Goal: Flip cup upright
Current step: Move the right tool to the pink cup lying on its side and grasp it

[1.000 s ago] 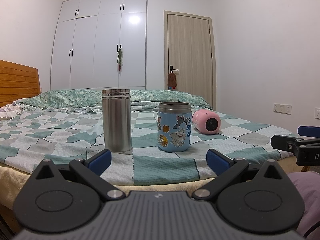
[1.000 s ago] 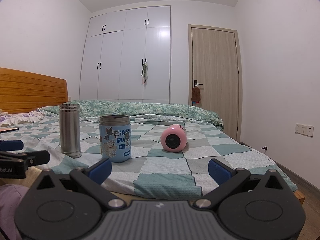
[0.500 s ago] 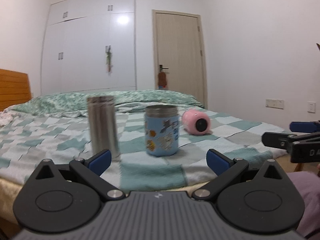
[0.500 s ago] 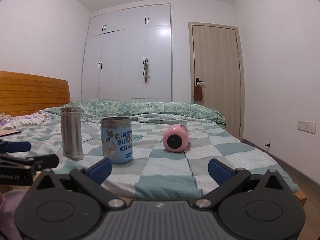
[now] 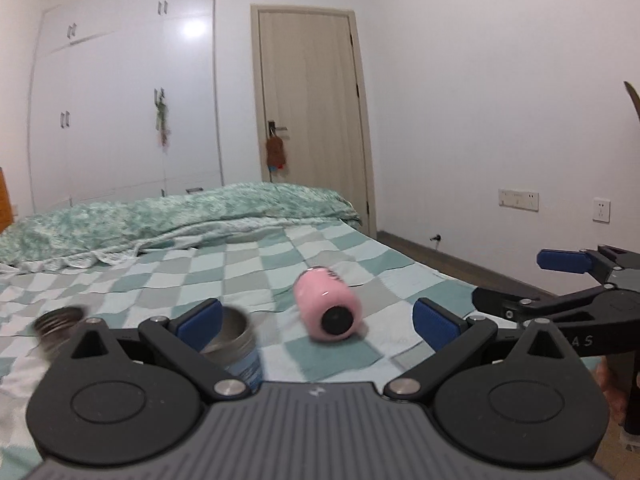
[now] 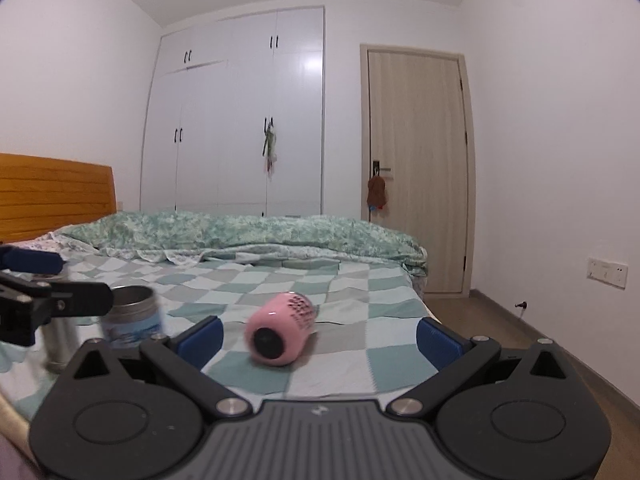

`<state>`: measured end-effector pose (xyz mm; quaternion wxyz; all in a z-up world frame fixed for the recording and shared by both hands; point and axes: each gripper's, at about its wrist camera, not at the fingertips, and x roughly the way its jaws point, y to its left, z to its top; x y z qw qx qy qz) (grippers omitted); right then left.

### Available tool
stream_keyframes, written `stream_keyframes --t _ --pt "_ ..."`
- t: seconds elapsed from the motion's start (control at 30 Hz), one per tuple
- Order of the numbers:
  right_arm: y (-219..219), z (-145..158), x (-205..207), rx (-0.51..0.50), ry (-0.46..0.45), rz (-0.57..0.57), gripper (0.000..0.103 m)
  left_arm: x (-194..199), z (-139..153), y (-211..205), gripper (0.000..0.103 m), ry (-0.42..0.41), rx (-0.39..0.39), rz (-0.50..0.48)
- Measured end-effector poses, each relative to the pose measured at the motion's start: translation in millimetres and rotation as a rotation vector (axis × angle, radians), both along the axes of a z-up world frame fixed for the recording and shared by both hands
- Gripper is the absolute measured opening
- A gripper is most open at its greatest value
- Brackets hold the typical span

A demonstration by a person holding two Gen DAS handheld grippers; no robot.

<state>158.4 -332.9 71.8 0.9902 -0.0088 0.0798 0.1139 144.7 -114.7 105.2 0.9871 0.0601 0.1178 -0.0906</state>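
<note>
A pink cup [image 5: 327,306] lies on its side on the checked bedspread, its dark end facing me. It also shows in the right wrist view [image 6: 280,334]. My left gripper [image 5: 318,322] is open and empty, above and short of the cup, with the cup between its blue pads. My right gripper [image 6: 319,336] is open and empty, short of the cup, which lies left of its centre. The right gripper also shows at the right edge of the left wrist view [image 5: 568,280].
A blue sticker-covered steel cup [image 5: 236,344] stands upright left of the pink cup, also in the right wrist view [image 6: 132,316]. A tall steel flask [image 6: 60,344] stands further left. A rumpled green quilt [image 6: 240,232] lies behind. The bed's right edge [image 6: 424,312] drops to the floor.
Both grippers have moved forward and up over the bed toward the pink cup. The left one has swung right, so the pink cup now sits between its pads.
</note>
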Motion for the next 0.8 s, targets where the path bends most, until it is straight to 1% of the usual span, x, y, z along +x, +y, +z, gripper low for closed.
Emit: stream_keyframes --t 0.07,0.3,0.4,0.53,0.7,0.8 --pt "-9.7 3.4 21.3 -0.013 0.012 -0.003 0.103 27.7 3.8 -13.7 0.103 0.027 0.003 0.003" --pt "-33.7 5.5 93.2 -0.070 0.064 0.006 0.103 116.6 4.5 -46.8 0.103 0.139 0.022 0.069" --pt "-40.1 -1.4 125.4 -0.114 0.093 0.005 0.103 151.8 0.3 -54.8 0.103 0.190 0.003 0.107" --pt "-46.1 -12.0 165.3 -0.159 0.132 0.021 0.103 203.1 -11.6 -64.6 0.103 0.268 0.008 0.182" --pt "-50.9 -22.5 206.6 -0.154 0.210 0.096 0.103 258.6 -31.8 -71.2 0.103 0.385 0.021 0.267" --pt "-49.5 -29.6 229.5 -0.151 0.256 0.140 0.103 283.6 -46.5 -72.8 0.103 0.440 0.035 0.306"
